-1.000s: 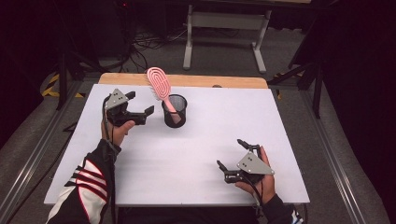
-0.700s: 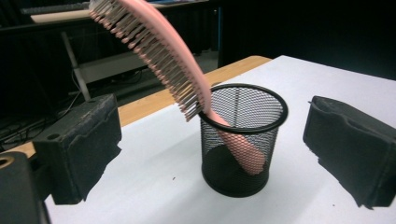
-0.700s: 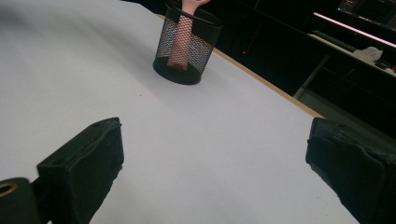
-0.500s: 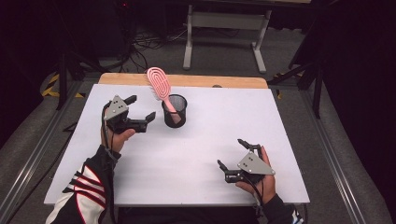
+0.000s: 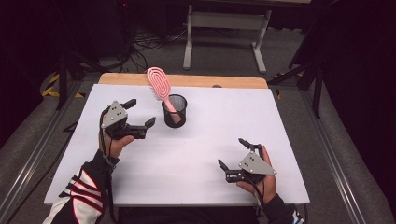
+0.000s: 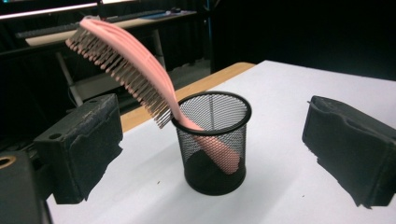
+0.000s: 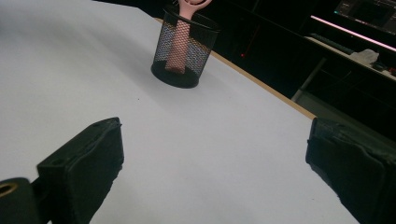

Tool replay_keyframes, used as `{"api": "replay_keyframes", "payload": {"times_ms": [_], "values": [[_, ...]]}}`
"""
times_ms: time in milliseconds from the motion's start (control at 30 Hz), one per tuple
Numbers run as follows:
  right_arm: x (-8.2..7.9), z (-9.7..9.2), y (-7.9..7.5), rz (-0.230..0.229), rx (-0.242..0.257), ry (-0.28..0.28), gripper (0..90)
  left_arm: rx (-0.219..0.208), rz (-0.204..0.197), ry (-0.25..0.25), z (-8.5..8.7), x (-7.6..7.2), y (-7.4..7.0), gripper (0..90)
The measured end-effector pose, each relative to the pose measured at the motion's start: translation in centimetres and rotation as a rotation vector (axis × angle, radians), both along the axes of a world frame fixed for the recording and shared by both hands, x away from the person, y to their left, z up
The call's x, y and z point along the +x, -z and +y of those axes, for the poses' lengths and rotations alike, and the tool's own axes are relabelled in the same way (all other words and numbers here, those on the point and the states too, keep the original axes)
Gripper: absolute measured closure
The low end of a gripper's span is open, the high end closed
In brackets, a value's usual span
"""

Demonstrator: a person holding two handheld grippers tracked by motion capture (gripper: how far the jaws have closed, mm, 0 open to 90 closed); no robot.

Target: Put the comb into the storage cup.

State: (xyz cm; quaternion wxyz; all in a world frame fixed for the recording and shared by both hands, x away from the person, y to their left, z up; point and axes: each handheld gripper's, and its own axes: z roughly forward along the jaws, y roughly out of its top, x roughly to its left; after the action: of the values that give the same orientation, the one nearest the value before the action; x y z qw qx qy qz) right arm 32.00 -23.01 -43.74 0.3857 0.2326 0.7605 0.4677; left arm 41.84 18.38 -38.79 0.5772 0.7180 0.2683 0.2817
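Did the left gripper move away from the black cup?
Yes. The left gripper has drawn back toward the person and the table's left edge, leaving a wider gap to the black cup, which stayed put.

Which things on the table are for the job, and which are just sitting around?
For the job:
pink hairbrush
black mesh cup holding it
left tool, open, beside the cup

Just sitting around:
right tool, open, resting far off
metal stand behind the table

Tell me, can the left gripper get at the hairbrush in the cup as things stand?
Probably yes. The left gripper sits open just beside the cup, with bare table between them, and the hairbrush leans out well above the rim, its head free to grasp.
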Motion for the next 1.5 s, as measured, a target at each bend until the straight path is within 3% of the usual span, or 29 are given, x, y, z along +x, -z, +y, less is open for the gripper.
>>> {"api": "replay_keyframes", "payload": {"times_ms": [433, 500, 900, 1500], "values": [[-0.1, -0.1, -0.2, -0.008, 0.006, 0.007, 4.7, -0.011, -0.032, 0.046, -0.4, -2.3, -0.2, 5.8], [-0.1, -0.1, -0.3, -0.009, 0.01, 0.008, 4.7, 0.007, -0.045, 0.05, -0.6, -2.6, -0.2, 5.8], [-0.2, -0.3, -0.5, -0.009, 0.026, 0.006, 4.7, 0.02, -0.068, 0.103, -1.8, -4.3, -0.2, 5.6], [-0.3, -0.3, -0.5, -0.013, 0.029, 0.007, 4.7, 0.058, -0.068, 0.165, -3.3, -5.9, 0.2, 5.6]]}}
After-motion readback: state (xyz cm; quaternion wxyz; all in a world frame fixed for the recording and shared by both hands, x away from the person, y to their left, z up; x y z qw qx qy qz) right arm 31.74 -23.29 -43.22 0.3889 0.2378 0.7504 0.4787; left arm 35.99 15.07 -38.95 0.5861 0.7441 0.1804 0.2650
